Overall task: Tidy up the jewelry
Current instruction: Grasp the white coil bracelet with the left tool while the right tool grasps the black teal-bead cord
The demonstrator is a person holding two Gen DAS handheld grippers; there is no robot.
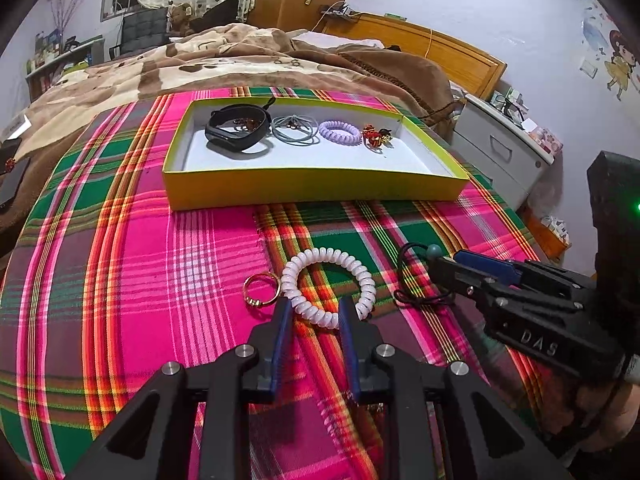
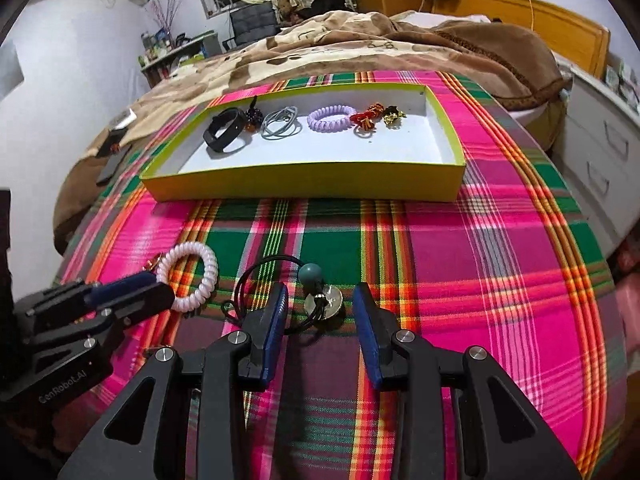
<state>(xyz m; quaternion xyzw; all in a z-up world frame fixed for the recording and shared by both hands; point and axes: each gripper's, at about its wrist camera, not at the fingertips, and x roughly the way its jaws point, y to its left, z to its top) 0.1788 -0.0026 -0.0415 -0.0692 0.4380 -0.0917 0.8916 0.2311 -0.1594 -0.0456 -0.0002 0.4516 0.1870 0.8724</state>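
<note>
A white coil bracelet (image 1: 330, 286) lies on the plaid cloth, with a gold ring (image 1: 261, 290) touching its left side. My left gripper (image 1: 314, 310) is open, its fingertips straddling the bracelet's near edge. A black cord hair tie with a teal bead (image 2: 311, 273) and a silver disc (image 2: 326, 300) lies to the right. My right gripper (image 2: 320, 300) is open around it. The yellow tray (image 1: 312, 186) farther back holds a black band (image 1: 236, 130), grey hair ties (image 1: 295, 128), a purple coil tie (image 1: 340, 133) and red and gold trinkets (image 1: 376, 136).
The plaid cloth (image 1: 140, 260) covers a bed with a brown blanket (image 1: 240, 56) behind the tray. A white drawer cabinet (image 2: 600, 152) stands at the right. A dark phone (image 1: 10, 176) lies at the left edge.
</note>
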